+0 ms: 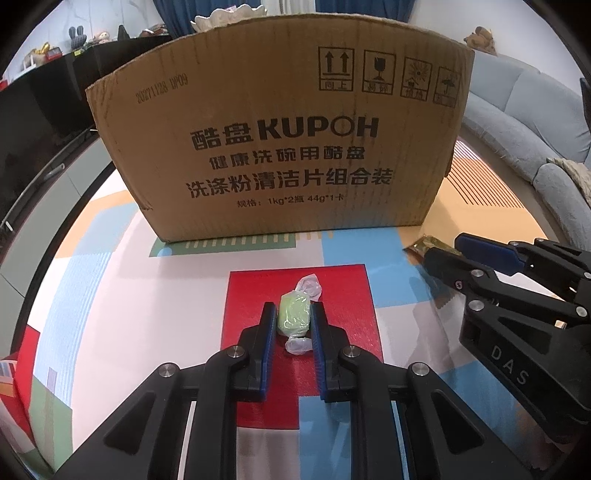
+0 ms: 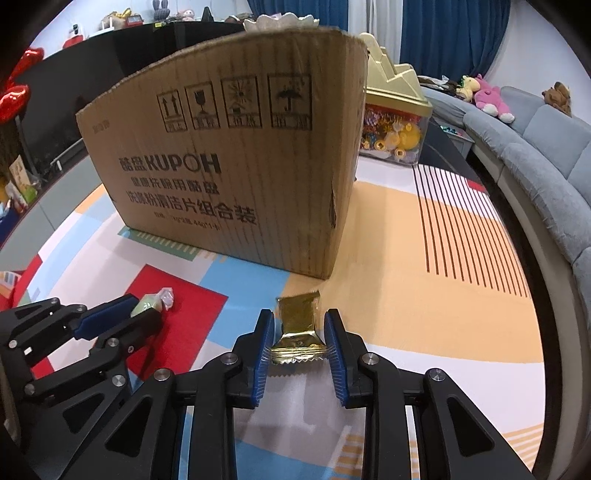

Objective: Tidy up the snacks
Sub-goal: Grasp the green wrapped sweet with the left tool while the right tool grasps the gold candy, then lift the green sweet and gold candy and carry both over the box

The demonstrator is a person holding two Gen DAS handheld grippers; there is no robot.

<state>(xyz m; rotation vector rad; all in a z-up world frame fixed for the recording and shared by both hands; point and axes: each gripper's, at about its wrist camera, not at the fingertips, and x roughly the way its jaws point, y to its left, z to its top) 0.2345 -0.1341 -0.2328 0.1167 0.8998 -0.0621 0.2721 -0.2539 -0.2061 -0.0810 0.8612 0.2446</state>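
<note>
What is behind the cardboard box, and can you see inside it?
Behind the cardboard box: a gold-lidded clear tub of trinkets and a white scalloped dish rim. The box wall hides its inside.

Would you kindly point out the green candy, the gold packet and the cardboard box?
green candy (image 1: 293, 314), left wrist view, green middle.
gold packet (image 2: 297, 314), right wrist view, foil body.
cardboard box (image 1: 280, 110), left wrist view, printed front wall.

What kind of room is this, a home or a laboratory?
Most likely a home living room: a grey sofa with plush toys along one side, blue curtains behind, and a colourful play mat on the floor where the cardboard box stands.
</note>
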